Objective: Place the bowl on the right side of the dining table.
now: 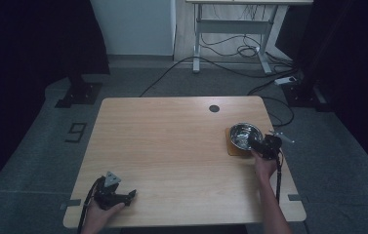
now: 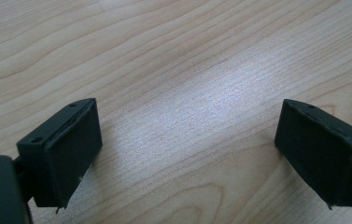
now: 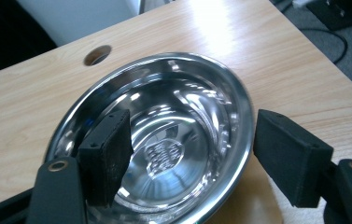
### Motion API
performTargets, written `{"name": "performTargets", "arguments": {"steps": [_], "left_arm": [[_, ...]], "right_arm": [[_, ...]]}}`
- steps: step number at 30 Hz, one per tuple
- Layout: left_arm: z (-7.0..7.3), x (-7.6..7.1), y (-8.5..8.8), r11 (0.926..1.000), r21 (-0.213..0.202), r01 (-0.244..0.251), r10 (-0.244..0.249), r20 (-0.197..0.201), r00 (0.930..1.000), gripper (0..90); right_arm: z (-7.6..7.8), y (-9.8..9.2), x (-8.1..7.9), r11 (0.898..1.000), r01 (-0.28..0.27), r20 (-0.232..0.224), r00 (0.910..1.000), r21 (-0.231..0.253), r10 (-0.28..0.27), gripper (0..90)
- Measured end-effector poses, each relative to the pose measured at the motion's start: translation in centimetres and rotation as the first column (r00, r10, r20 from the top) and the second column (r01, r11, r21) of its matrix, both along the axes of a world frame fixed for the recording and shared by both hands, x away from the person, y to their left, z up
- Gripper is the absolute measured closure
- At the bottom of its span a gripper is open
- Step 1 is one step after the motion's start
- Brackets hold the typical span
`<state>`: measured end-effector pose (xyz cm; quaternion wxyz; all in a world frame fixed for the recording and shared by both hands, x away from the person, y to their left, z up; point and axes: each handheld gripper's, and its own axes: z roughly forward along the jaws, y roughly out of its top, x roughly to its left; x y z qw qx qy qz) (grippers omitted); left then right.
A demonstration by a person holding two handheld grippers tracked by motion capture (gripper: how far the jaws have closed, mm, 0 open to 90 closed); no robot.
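Observation:
A shiny steel bowl (image 1: 244,134) stands on a brown mat (image 1: 234,150) near the right edge of the wooden table (image 1: 172,146). My right gripper (image 1: 259,143) is open at the bowl's near side. In the right gripper view its jaws straddle the rim of the bowl (image 3: 173,140): one jaw inside, the other just outside, above the mat (image 3: 253,207). The right gripper (image 3: 190,123) holds nothing. My left gripper (image 1: 132,194) rests low at the table's front left corner, open (image 2: 187,121) over bare wood.
A round cable hole (image 1: 214,108) sits at the back of the table, behind the bowl (image 3: 97,54). Beyond the table are a white desk frame (image 1: 230,29), loose cables on the grey floor, and dark curtains on both sides.

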<state>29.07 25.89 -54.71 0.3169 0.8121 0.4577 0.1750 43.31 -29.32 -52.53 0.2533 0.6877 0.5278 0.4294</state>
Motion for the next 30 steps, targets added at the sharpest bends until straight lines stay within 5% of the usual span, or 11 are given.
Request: {"name": "performTargets", "arguments": {"steps": [10,18,30], "left_arm": [[0.0,0.0,0.0,1.0000,0.000,0.000,0.000,0.000,1.0000,7.0],[0.0,0.0,0.0,1.0000,-0.001,0.002,-0.002,0.000,1.0000,7.0],[0.0,0.1,0.0,1.0000,-0.001,0.003,-0.003,0.000,1.0000,7.0]], "right_arm": [[1.0,0.0,-2.0,0.999,-0.032,0.030,0.9990,-0.035,0.033,27.9],[0.9,0.1,-4.2,0.989,-0.130,0.003,0.9915,-0.074,0.130,28.8],[0.6,1.6,-9.0,0.951,-0.298,-0.015,0.9545,-0.079,0.298,28.3]]}}
